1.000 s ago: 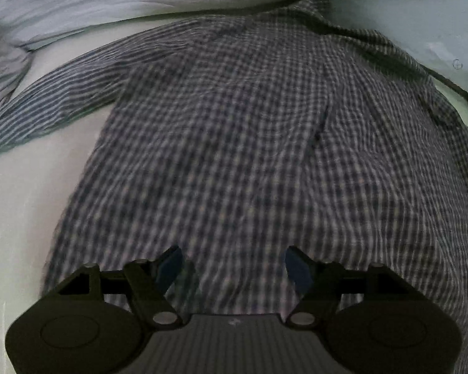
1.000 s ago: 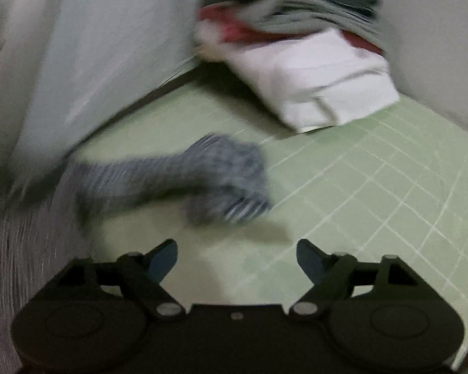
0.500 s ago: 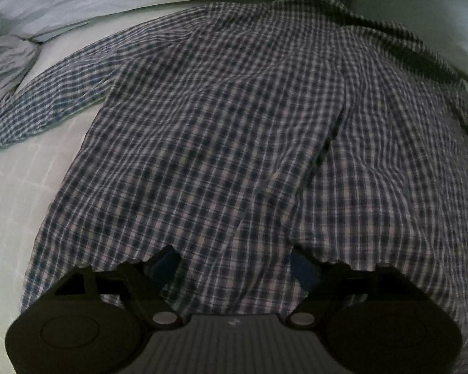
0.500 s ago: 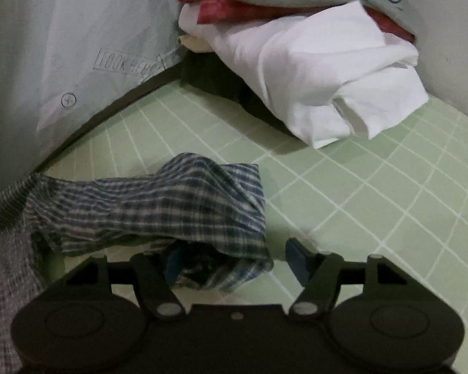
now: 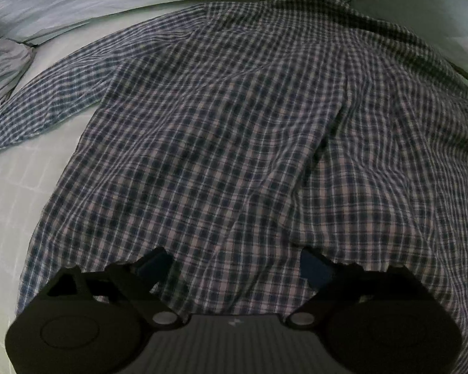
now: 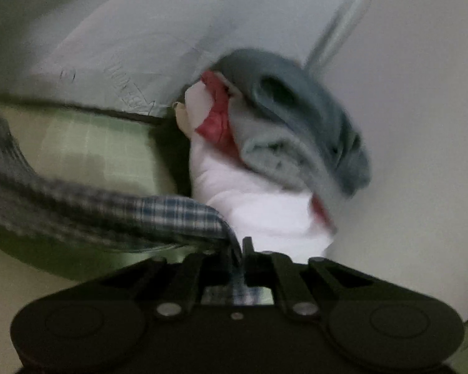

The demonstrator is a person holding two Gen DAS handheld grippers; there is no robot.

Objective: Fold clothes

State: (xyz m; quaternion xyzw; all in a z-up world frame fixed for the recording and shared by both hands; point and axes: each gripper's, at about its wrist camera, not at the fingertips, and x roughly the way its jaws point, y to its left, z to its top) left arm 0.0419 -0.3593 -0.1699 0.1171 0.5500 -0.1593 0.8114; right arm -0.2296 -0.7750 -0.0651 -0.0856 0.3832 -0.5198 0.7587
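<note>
Checked shirt (image 5: 221, 143) lies spread over the pale green gridded surface (image 5: 12, 193), body broad and wrinkled, one sleeve (image 5: 46, 103) trailing off toward the left edge of the left wrist view. A ridge of cloth runs down the right half of the body.

Left tongs (image 5: 234, 268) hang over the lower part of the shirt, pointing steeply down. Jaws spread wide, having just been opening; only flat shirt cloth lies under the gap, nothing pinched.

Right tongs (image 6: 238, 249) have just been closing and now sit nearly shut, with the end of the shirt's other sleeve (image 6: 159, 215) nipped between the fingers. That sleeve runs off to the left, raised off the surface with its shadow beneath. View is blurred.

Beyond the right tongs: a pile of clothes (image 6: 265, 168), white cloth at the bottom, red in the middle, grey-blue on top. Pale sheeting (image 6: 134, 40) stands behind the surface, with faint printed marks too smeared to read.
</note>
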